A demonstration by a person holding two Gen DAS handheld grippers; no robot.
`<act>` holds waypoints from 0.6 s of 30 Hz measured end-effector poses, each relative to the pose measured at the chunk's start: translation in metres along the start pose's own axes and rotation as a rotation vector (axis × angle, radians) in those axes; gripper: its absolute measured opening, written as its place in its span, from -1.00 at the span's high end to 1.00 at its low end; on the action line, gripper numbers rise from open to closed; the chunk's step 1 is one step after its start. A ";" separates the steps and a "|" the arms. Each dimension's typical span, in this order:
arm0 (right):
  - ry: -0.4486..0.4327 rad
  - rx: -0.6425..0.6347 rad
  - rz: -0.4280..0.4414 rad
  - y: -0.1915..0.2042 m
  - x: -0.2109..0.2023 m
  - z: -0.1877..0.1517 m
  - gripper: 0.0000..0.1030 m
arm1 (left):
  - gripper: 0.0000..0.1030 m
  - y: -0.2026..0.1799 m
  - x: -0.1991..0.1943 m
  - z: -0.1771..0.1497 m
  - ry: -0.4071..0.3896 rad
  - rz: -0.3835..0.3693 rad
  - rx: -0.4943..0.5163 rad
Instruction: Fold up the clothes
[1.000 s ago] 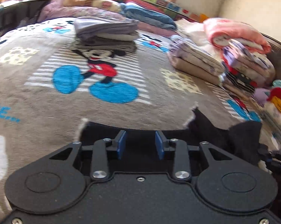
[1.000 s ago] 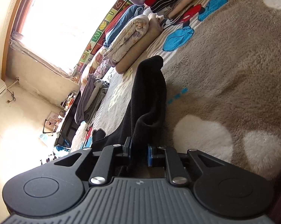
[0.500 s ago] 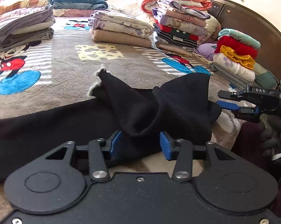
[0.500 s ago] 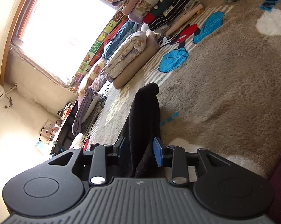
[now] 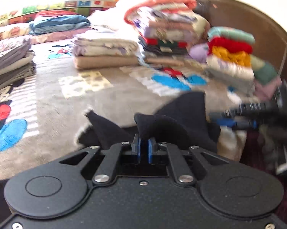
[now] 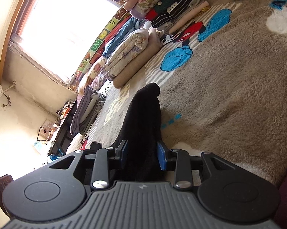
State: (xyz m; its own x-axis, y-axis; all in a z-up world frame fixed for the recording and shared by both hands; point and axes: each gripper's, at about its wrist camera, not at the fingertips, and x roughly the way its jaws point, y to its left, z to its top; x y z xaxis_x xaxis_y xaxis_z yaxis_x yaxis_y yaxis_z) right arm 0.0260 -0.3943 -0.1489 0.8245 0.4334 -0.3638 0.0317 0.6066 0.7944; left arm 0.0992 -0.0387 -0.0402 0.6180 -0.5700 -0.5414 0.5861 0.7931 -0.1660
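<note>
A black garment (image 5: 181, 114) lies crumpled on the plush cartoon-print blanket (image 5: 109, 99). My left gripper (image 5: 144, 148) is shut, its blue pads pinching a raised fold of that garment. At the right edge of the left wrist view, blurred, my right gripper (image 5: 225, 121) sits at the garment's far end, held by a gloved hand (image 5: 277, 139). In the right wrist view the black garment (image 6: 145, 114) runs up between the fingers of my right gripper (image 6: 142, 153). Those blue pads stand apart, open, and do not press the cloth.
Stacks of folded clothes line the bed: a beige and floral stack (image 5: 105, 51), a tall mixed stack (image 5: 168, 32), a bright stack (image 5: 231, 57) by the dark headboard (image 5: 258, 19), and grey clothes (image 5: 8, 63) at left. A bright window (image 6: 63, 24) is behind.
My left gripper went from open to shut on a fold of the black garment and swung right. My right gripper, shut on the garment a second ago, has opened wide.
</note>
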 end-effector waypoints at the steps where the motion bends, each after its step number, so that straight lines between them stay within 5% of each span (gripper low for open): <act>1: -0.001 -0.001 0.000 0.000 0.001 0.001 0.31 | 0.91 0.006 0.000 0.009 -0.014 -0.001 -0.029; 8: -0.015 -0.003 -0.004 0.000 0.007 0.009 0.29 | 0.91 0.054 0.023 0.051 -0.013 -0.021 -0.245; 14: -0.024 0.071 0.013 -0.013 0.012 0.017 0.22 | 0.91 0.096 0.056 0.056 0.050 -0.017 -0.486; 18: -0.033 0.102 0.037 -0.020 0.017 0.024 0.17 | 0.91 0.110 0.069 0.051 0.072 0.009 -0.550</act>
State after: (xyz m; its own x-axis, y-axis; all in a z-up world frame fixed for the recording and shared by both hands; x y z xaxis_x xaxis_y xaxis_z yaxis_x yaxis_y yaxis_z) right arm 0.0534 -0.4149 -0.1589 0.8441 0.4313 -0.3185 0.0566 0.5190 0.8529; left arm 0.2334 -0.0018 -0.0539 0.5728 -0.5619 -0.5969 0.2089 0.8041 -0.5565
